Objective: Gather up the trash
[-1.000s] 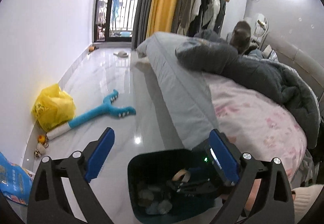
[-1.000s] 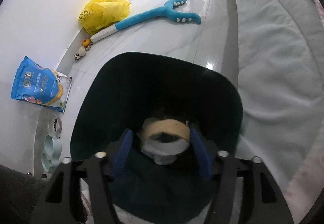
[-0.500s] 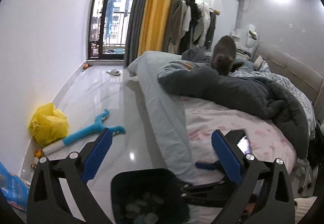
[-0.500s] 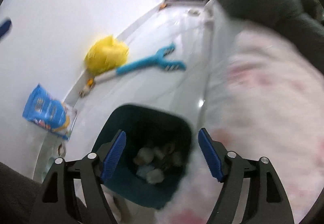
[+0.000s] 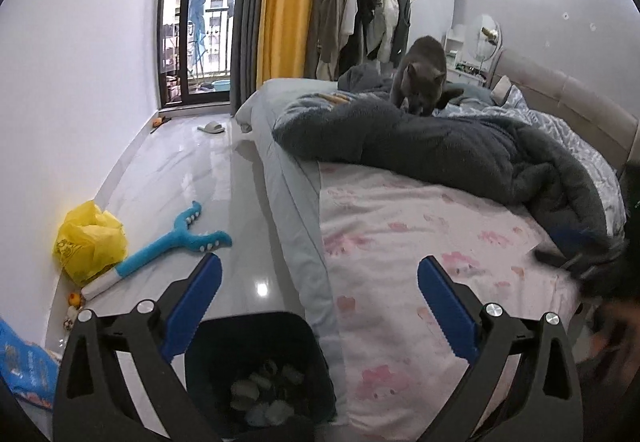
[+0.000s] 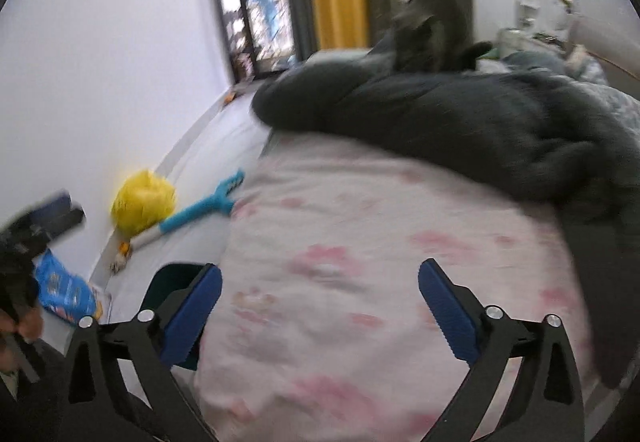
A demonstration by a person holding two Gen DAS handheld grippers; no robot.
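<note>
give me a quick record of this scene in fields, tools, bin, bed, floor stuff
left tool: open, holding nothing, above the bin
right tool: open, holding nothing, over the bed
bin: dark, on the floor against the bed, crumpled trash inside
bed: pink patterned sheet, dark grey blanket, grey cat on top
floor by wall: yellow bag, blue toy, blue packet

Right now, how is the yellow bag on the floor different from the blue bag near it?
The yellow bag is bunched into a rounded, crumpled lump, while the blue bag lies flat with printing on its face. The yellow bag sits farther along the wall, beside the blue toy; the blue bag lies nearer the bin. Both rest on the floor by the wall.
</note>
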